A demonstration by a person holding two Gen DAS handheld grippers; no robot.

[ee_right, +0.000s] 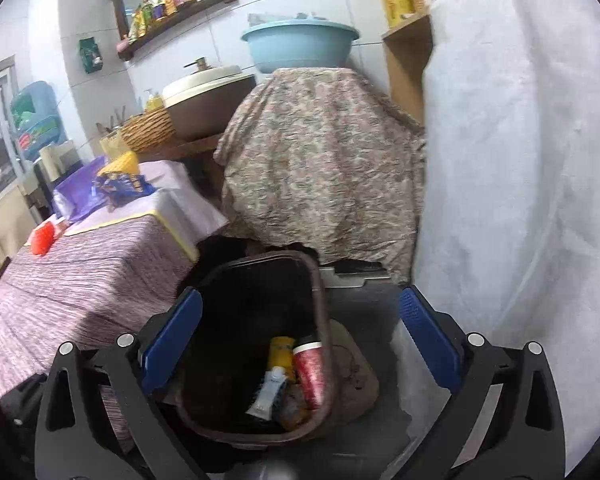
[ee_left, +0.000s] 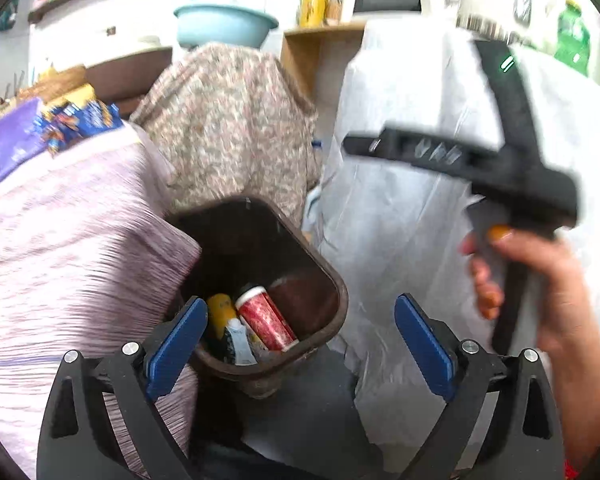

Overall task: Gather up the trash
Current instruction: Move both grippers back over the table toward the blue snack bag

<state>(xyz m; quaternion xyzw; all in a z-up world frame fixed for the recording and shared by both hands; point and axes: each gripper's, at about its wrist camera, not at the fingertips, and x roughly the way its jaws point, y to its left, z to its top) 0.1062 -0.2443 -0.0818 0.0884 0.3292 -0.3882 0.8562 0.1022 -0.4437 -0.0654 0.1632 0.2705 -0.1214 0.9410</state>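
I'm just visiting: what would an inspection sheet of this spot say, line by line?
Surface: table under a striped purple cloth, beside the bin.
Job's things: brown bin holding a red can, a yellow bottle and a white tube.
Clutter: blue snack packets, purple bag, red item on the cloth.
Grippers: left tongs open, empty; right tongs open, empty, above the bin.
Cables: nothing seen.
Surroundings: floral cover, blue basin, white sheet, wall shelf of bottles.
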